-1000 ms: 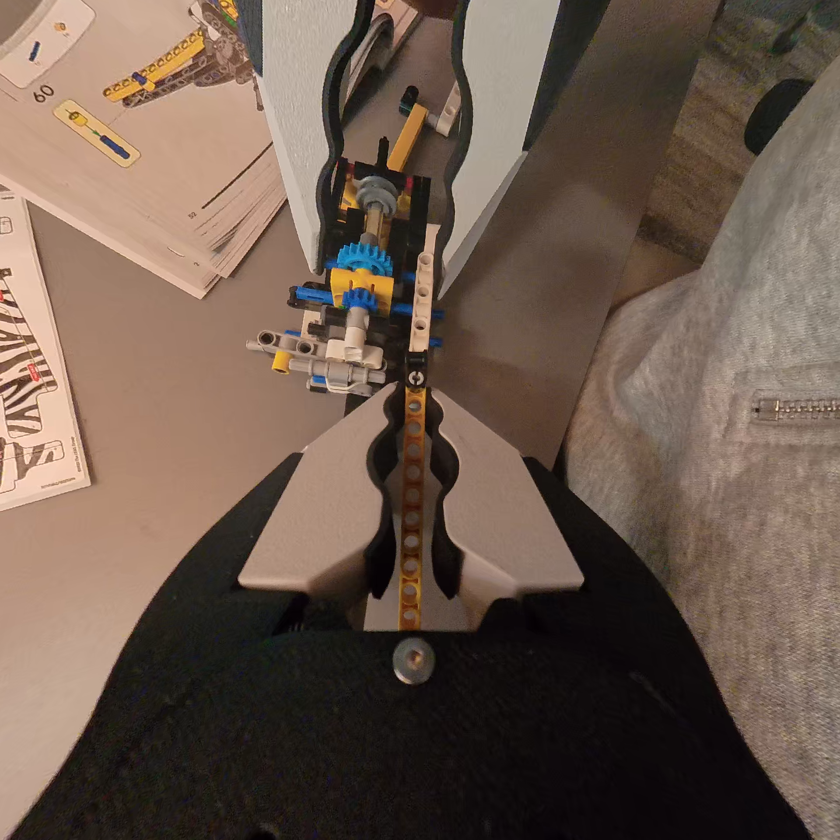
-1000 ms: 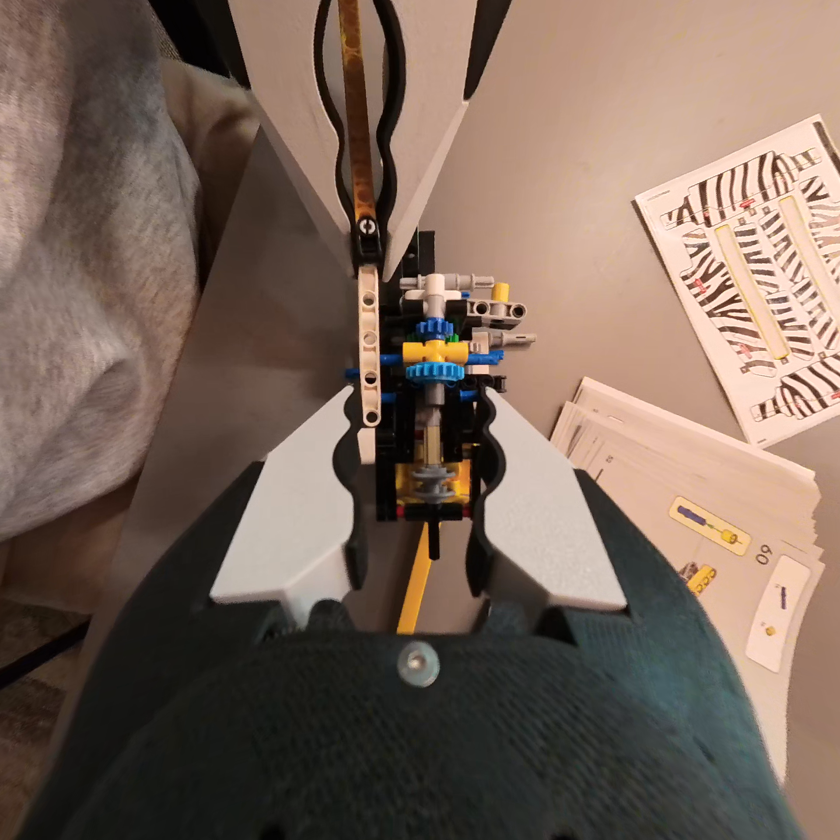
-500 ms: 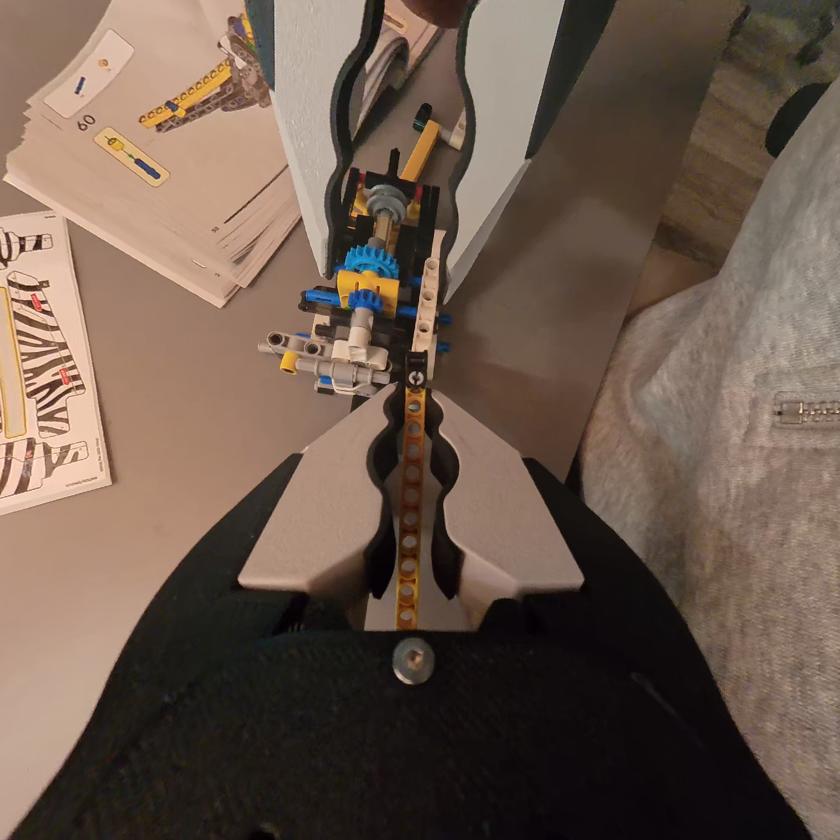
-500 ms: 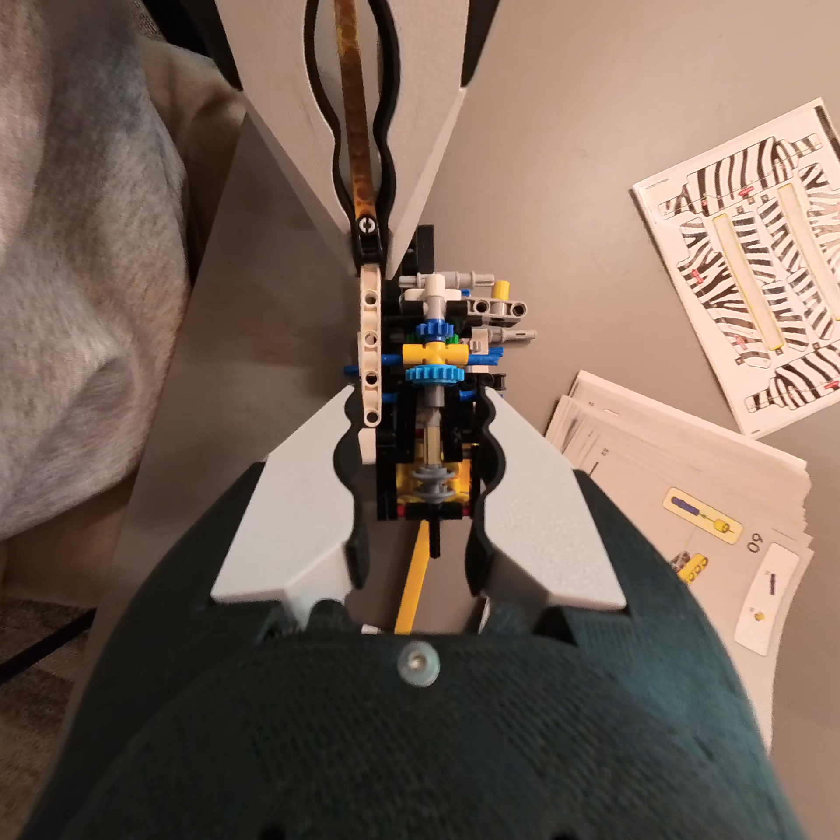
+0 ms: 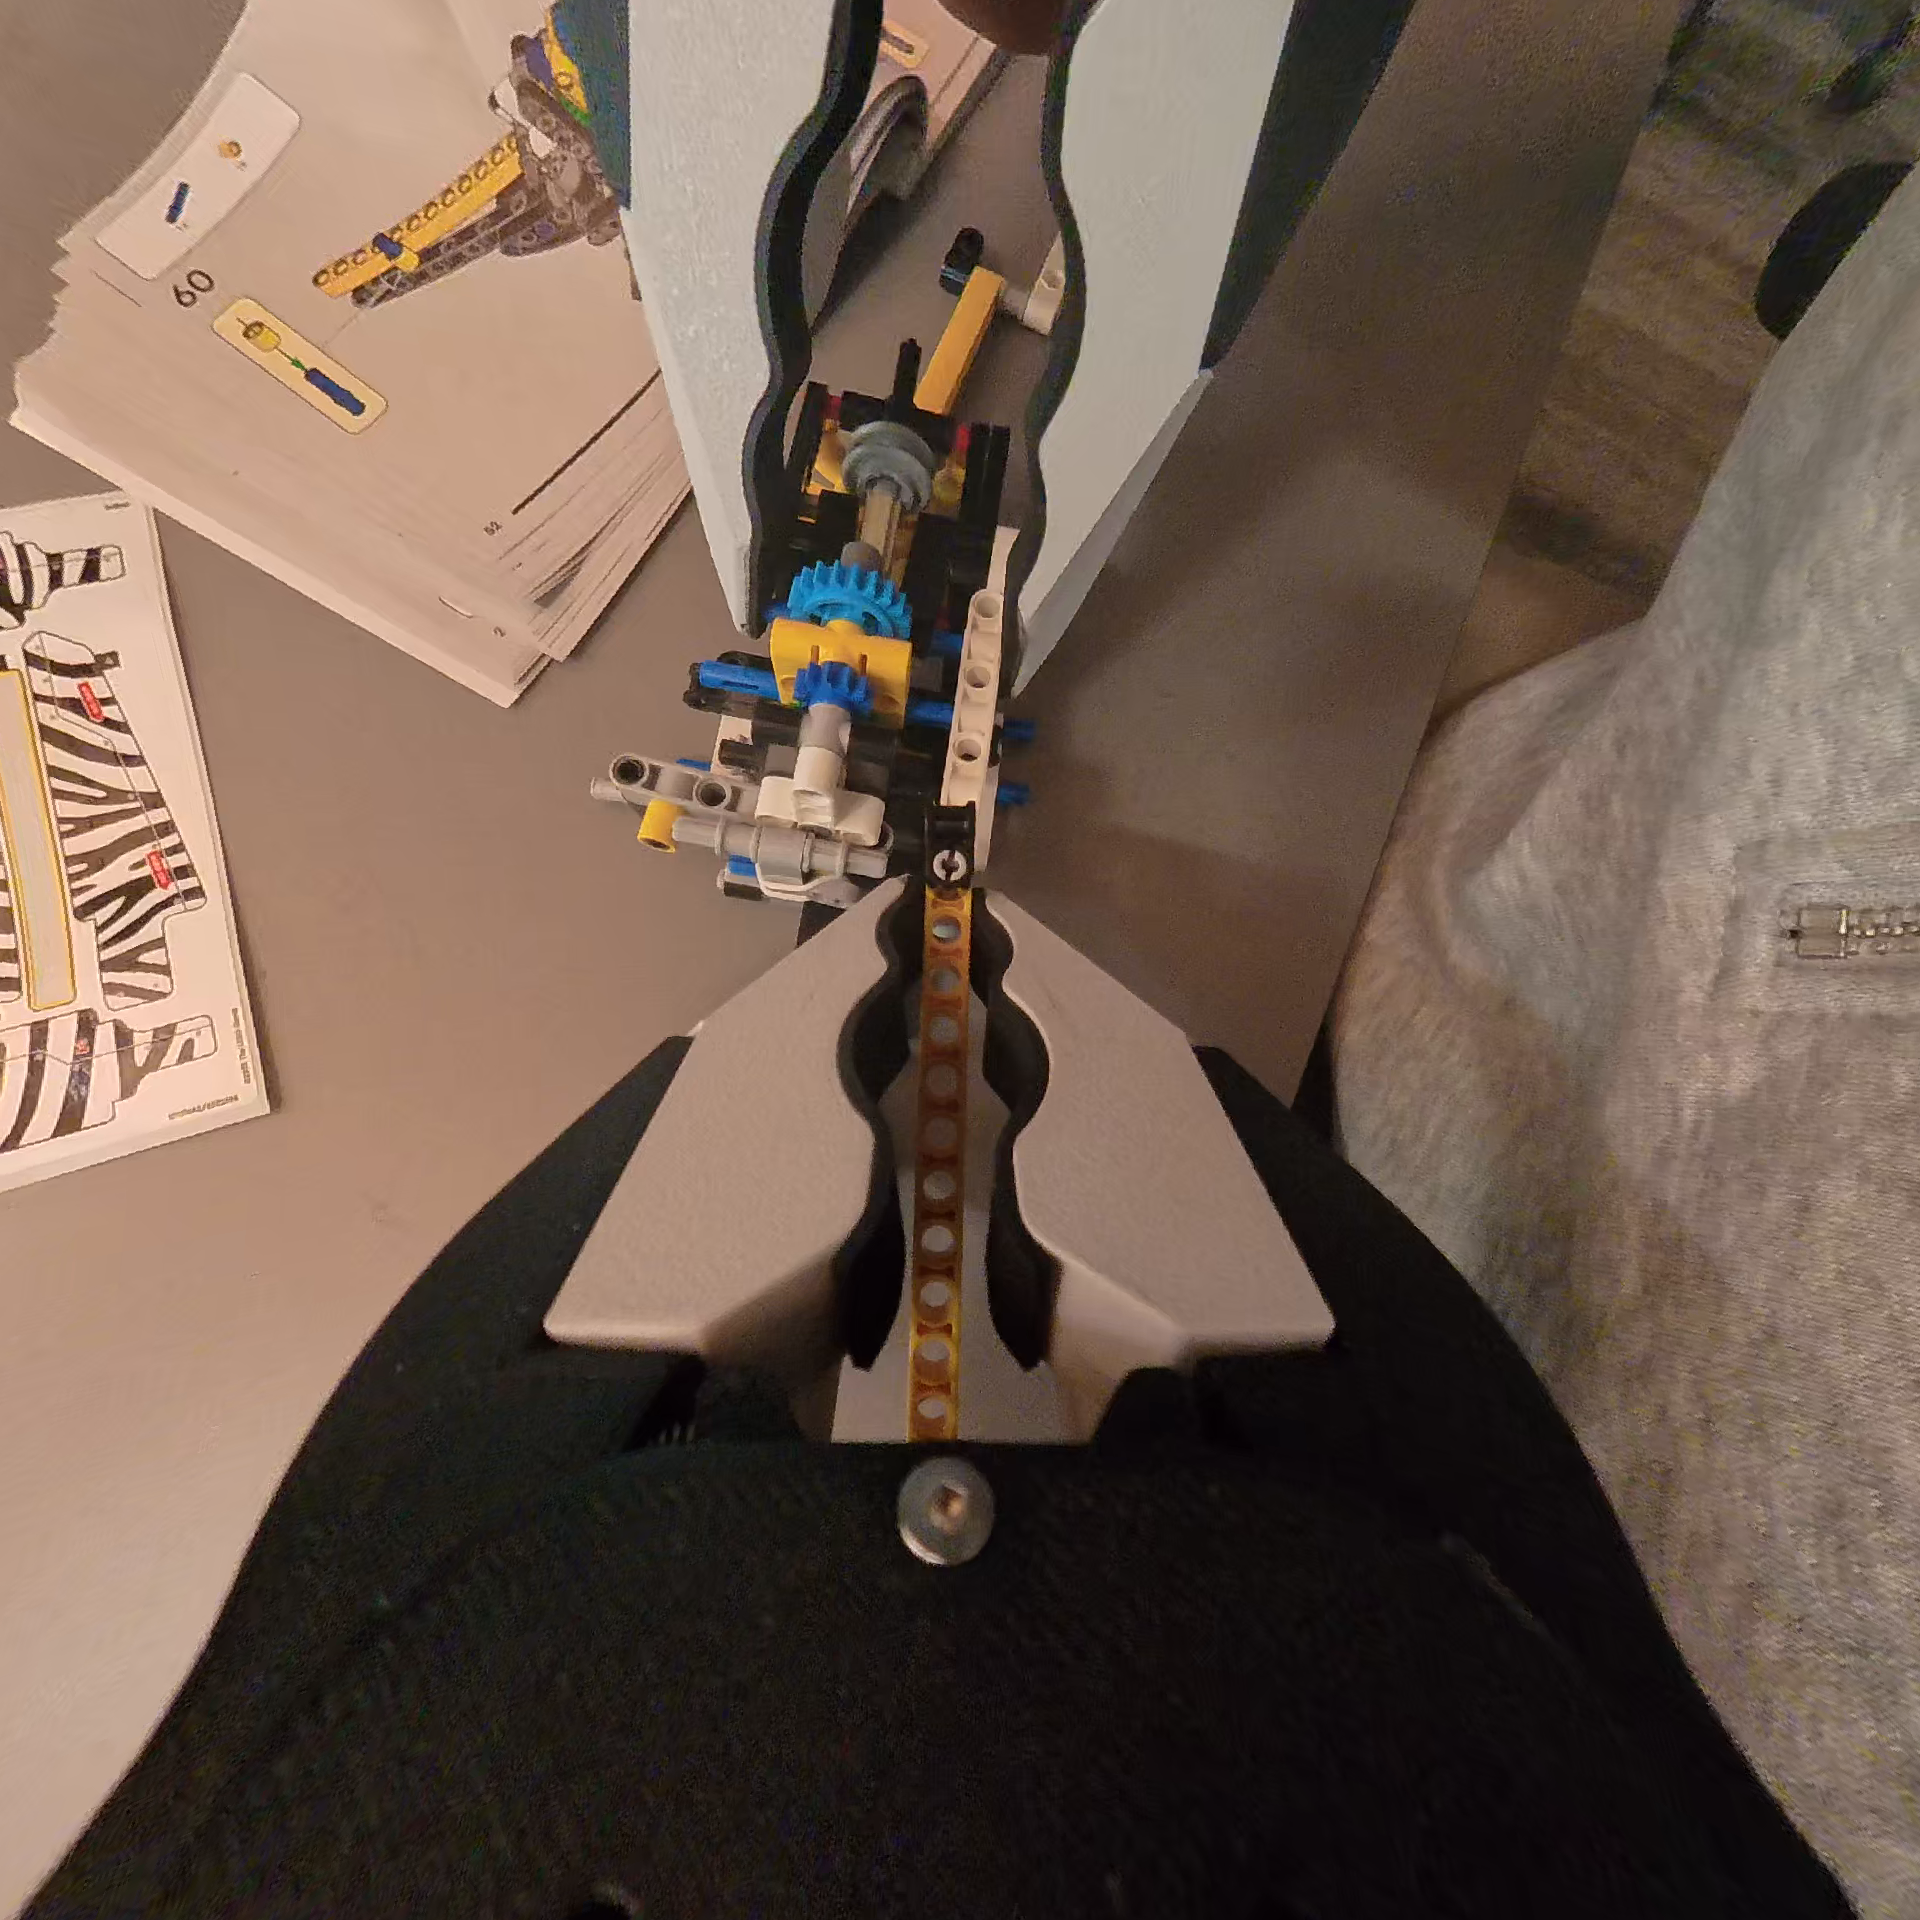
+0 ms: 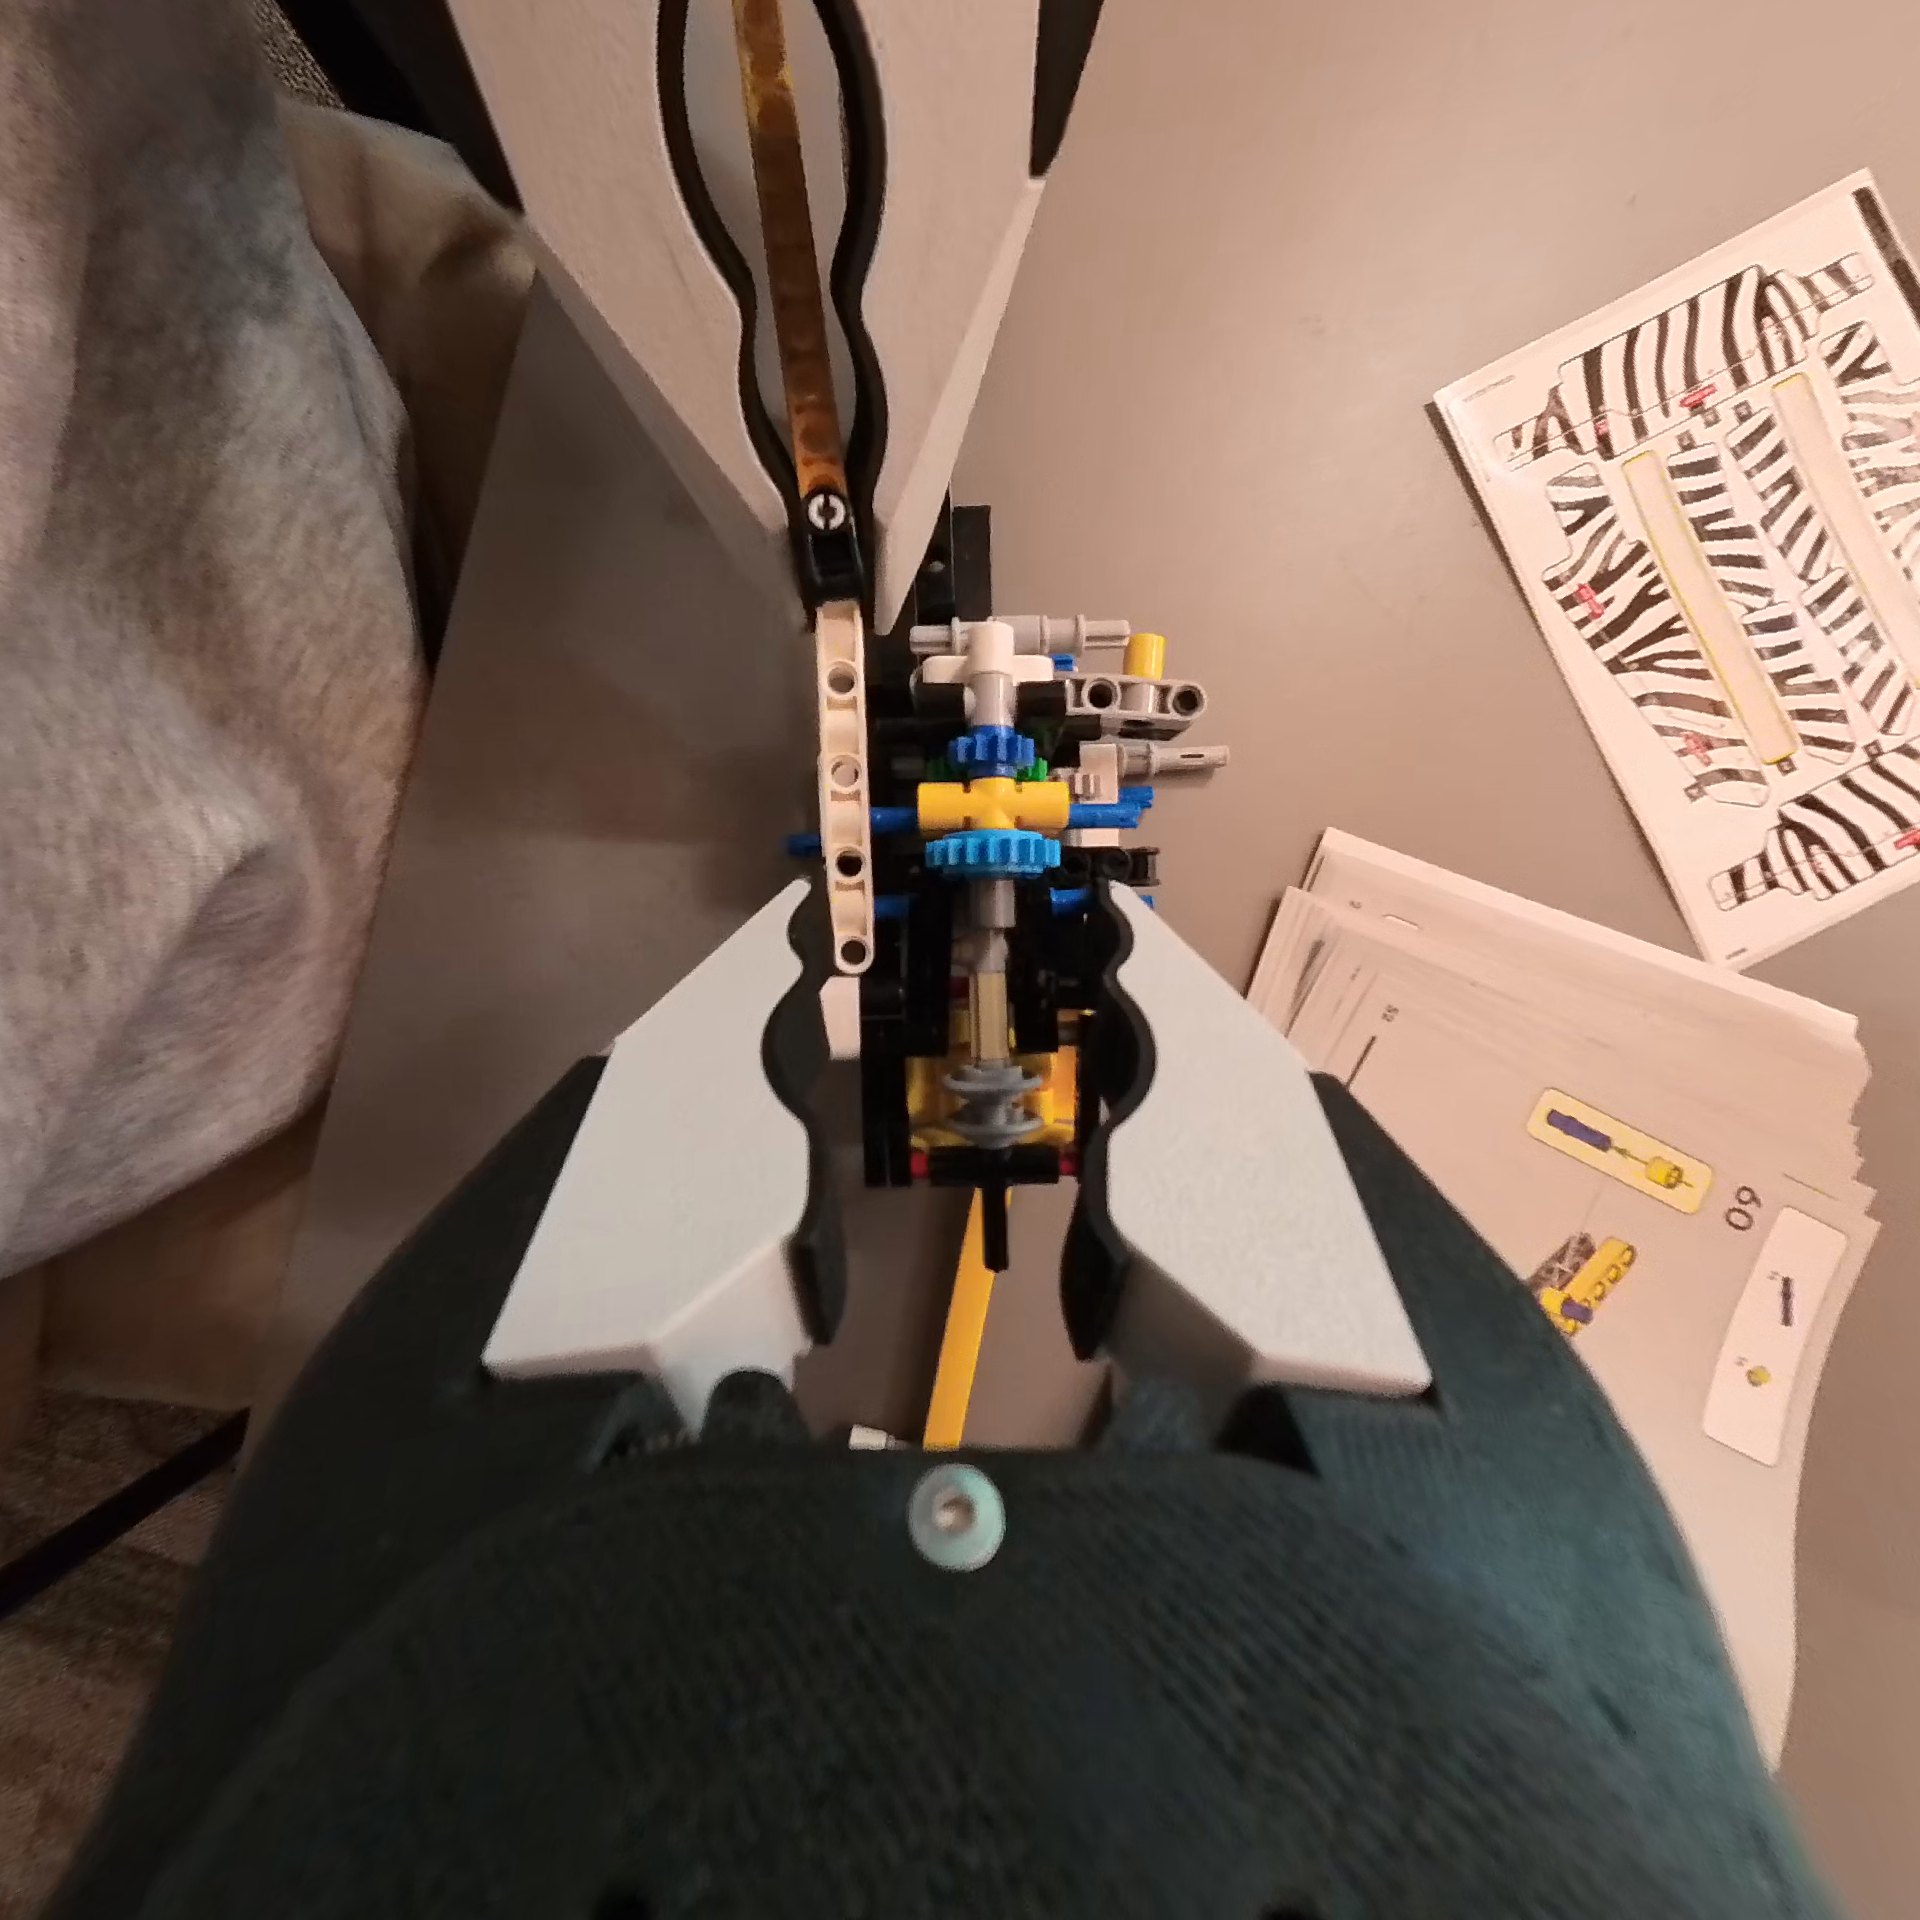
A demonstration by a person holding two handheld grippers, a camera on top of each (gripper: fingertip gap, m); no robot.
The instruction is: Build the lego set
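My left gripper [image 5: 943,904] is shut on a long yellow beam with holes [image 5: 940,1143] that has a black connector [image 5: 948,857] at its tip. The connector meets the end of a white beam [image 5: 975,717] on the side of the lego assembly [image 5: 842,665], which has blue gears, a yellow block and a grey axle. My right gripper [image 6: 961,904] is shut on the black and yellow end of the assembly [image 6: 987,1039] and holds it above the table. In the right wrist view the left gripper [image 6: 836,540] comes in from the top with the yellow beam [image 6: 790,312].
An open instruction booklet [image 5: 343,343] and a zebra-striped sticker sheet [image 5: 94,831] lie on the grey table [image 5: 416,1039]. A loose yellow beam [image 5: 961,332] and small white and black parts lie under the right gripper. A person's grey garment [image 5: 1662,935] is beyond the table edge.
Both grippers and the assembly have drifted together over the table, so more of the booklet and sticker sheet shows in the left wrist view. Both grips are unchanged.
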